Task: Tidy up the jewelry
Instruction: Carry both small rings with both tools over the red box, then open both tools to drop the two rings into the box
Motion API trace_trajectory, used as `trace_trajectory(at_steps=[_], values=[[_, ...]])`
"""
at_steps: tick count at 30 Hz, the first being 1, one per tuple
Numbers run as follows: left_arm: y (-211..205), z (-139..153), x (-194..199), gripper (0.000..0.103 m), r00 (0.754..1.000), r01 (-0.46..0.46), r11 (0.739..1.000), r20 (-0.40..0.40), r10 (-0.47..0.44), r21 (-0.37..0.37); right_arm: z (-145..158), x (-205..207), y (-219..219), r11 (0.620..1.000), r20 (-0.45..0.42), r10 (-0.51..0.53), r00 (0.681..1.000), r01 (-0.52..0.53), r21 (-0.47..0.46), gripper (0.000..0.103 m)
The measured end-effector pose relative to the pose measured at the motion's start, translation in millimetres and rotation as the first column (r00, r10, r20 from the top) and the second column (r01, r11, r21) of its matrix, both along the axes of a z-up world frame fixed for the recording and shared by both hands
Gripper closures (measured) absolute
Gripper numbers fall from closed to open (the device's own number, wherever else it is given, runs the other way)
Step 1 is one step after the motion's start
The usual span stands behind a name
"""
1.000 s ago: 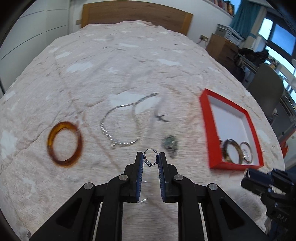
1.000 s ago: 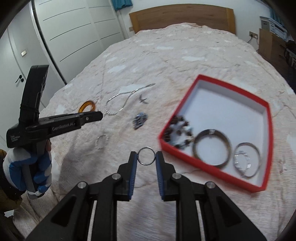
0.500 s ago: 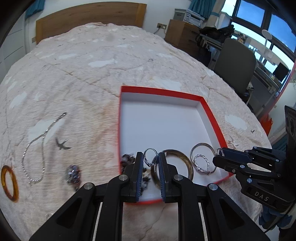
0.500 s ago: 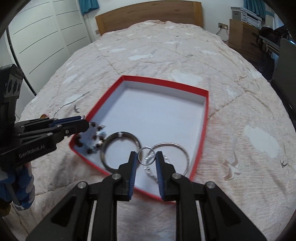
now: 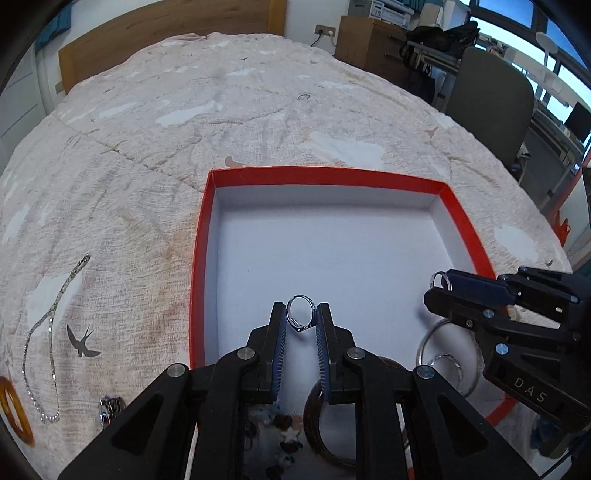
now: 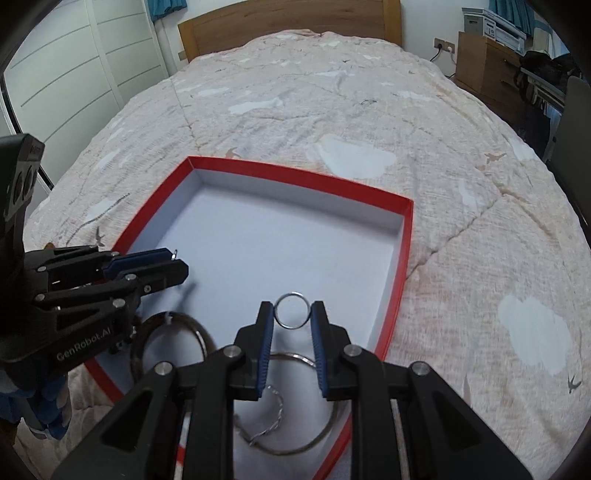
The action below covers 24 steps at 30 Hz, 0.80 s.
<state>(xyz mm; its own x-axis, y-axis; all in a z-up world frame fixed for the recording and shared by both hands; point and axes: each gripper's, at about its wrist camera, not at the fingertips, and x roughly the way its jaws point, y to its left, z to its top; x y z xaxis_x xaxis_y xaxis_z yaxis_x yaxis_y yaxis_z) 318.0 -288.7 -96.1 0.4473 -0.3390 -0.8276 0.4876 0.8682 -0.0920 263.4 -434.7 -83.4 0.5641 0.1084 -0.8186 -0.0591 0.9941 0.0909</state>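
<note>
A red box (image 5: 199, 266) with a white floor lies on the bed; it also shows in the right wrist view (image 6: 404, 258). My left gripper (image 5: 301, 317) is shut on a silver ring with a small setting (image 5: 300, 318), held above the box's near part. My right gripper (image 6: 292, 311) is shut on a plain silver ring (image 6: 292, 311), also above the box. The right gripper shows in the left wrist view (image 5: 441, 282) at the box's right side. In the box lie a dark bangle (image 6: 168, 334), a silver bangle (image 5: 424, 345) and a dark beaded piece (image 5: 284, 432).
On the bedspread left of the box lie a silver chain (image 5: 48, 332), an amber bangle (image 5: 13, 413) and a small dark jewel (image 5: 110, 406). A wooden headboard (image 6: 288, 22) stands at the far end. A chair (image 5: 491, 96) and a desk stand to the right.
Both grippers have moved forward over the red box, each still holding its ring. The loose jewelry on the bedspread has slid to the left edge of the left view.
</note>
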Motion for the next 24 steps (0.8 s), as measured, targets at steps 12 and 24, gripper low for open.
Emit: trace_trajectory(at_steps=[12, 24], values=[[-6, -5, -6, 0.085, 0.999, 0.027, 1.000, 0.043, -0.028, 0.015, -11, 6, 6, 0.998, -0.014, 0.035, 0.999, -0.035, -0.052, 0.083], [17, 41, -32, 0.067, 0.995, 0.035, 0.997, 0.097, -0.028, -0.069, 25, -21, 10, 0.998, 0.029, -0.005, 1.000, 0.006, -0.060, 0.082]])
